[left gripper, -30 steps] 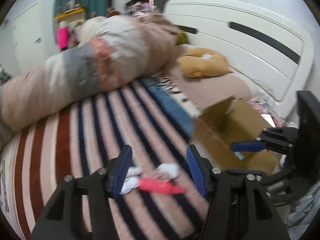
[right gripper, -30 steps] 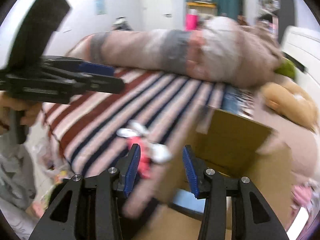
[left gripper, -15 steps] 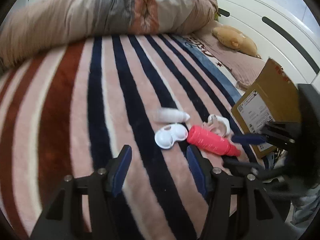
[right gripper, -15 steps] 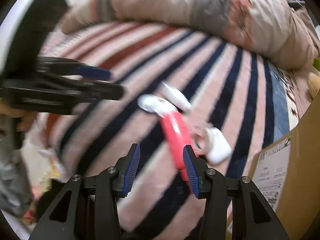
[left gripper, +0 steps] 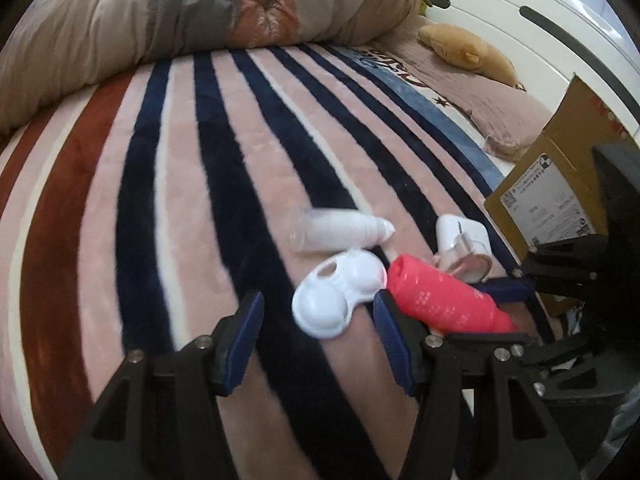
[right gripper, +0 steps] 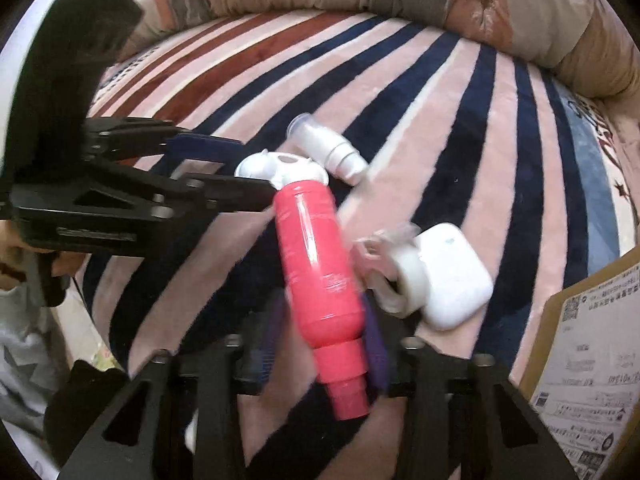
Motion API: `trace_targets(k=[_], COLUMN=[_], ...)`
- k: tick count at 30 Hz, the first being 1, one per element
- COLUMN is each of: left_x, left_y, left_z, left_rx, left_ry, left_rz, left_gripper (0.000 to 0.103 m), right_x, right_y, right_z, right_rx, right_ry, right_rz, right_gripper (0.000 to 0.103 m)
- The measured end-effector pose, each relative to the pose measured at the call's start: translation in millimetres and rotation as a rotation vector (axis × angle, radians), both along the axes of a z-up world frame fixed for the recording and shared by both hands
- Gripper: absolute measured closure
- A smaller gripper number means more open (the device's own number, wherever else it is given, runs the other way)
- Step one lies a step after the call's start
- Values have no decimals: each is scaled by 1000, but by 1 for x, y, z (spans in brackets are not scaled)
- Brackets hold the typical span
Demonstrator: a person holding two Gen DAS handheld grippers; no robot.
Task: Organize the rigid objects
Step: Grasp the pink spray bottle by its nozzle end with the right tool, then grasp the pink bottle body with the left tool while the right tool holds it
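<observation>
A tight cluster crowds the near edge of the striped blanket (left gripper: 168, 184): the white lens case (left gripper: 340, 300) lies between the left gripper (left gripper: 318, 336) fingers, touching the red bottle (right gripper: 320, 276), which runs between the right gripper (right gripper: 324, 352) fingers. A tape roll (right gripper: 404, 284) and white charger case (right gripper: 452, 276) press close on the bottle's right, a white tube (left gripper: 340, 232) lies just beyond. The cardboard box (right gripper: 588, 356) walls the right side; the rolled duvet (left gripper: 200, 12) bounds the far side. Open blanket stretches left.
</observation>
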State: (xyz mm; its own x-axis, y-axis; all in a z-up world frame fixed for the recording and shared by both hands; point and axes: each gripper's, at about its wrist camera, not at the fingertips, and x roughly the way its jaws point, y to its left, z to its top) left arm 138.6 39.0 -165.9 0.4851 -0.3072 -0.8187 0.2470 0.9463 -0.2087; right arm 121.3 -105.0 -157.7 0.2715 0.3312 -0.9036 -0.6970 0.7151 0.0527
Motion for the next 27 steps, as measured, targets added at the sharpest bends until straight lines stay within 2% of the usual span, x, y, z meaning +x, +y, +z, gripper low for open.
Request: trace_targets(k=[1, 5, 9, 14, 16, 18, 21, 23, 25, 27], left_x=[3, 6, 5, -6, -11, -15, -18, -23, -30, -37], left_y=[-1, -6, -7, -4, -1, -1, 1, 3, 4, 4], left_z=[0, 0, 3, 19, 25, 27, 28, 30, 39, 55], left_rx=[4, 21, 29, -26, -44, -31, -15, -51, -139, -229], left_ry=[-3, -11, -6, -20, -21, -14, 3, 8, -5, -35], left_rz=[-8, -26, -25, -16, -10, -9, -5, -13, -53, -86], left_gripper=[50, 56, 57, 54, 52, 52, 52, 52, 52, 52], right_x=[1, -7, -14, -21, -21, -15, -8, -11, -21, -31], right_y=[-1, -6, -14, -10, -4, -2, 4, 7, 11, 10], right_z=[0, 3, 12, 19, 13, 4, -1, 5, 17, 37], right_rx=[2, -23, 5, 1, -32, -23, -24, -23, -3, 64], right_ry=[17, -8, -4, -39, 1, 56, 72, 23, -31, -67], right_rz=[3, 5, 9, 33, 65, 52, 65, 70, 95, 104], right_gripper=[74, 74, 75, 75, 75, 75, 75, 76, 76, 76])
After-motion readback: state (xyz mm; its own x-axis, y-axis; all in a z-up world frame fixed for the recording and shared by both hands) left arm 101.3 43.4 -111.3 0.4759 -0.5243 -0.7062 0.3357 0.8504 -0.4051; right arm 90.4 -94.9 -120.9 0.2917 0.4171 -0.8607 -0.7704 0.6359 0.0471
